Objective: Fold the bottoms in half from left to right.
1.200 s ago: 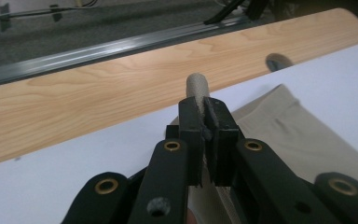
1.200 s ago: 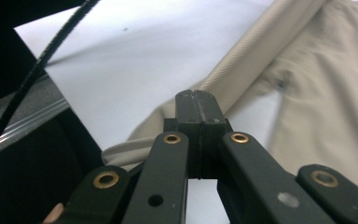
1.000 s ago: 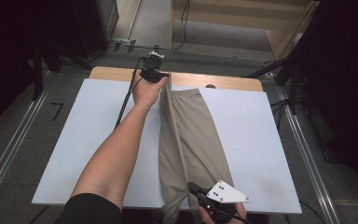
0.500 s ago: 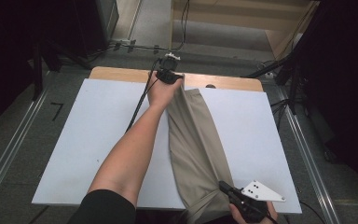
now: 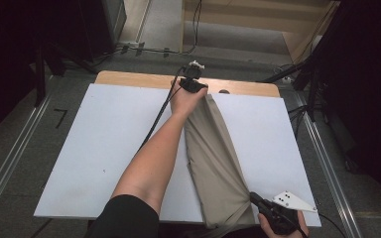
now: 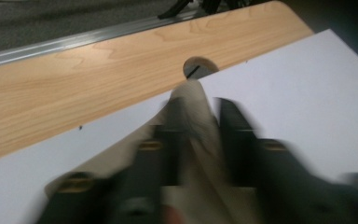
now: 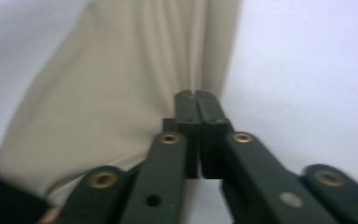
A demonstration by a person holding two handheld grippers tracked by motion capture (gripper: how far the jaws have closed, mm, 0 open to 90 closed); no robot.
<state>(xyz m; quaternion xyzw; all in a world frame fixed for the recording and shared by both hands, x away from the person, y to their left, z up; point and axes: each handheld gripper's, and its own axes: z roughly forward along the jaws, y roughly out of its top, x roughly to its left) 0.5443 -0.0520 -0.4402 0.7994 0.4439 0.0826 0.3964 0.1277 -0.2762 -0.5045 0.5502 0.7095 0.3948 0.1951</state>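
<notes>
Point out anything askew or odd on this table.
The beige cloth lies askew, slanting across the white board, its near end bunched and hanging over the front edge by the right tongs. Nothing spilled or damaged.

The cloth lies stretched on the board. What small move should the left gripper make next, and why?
Probably draw the left gripper back off the cloth. Its jaws have just been opening, yet the cloth's far tip sits between them, and the cloth lies long and flat on the white board.
</notes>
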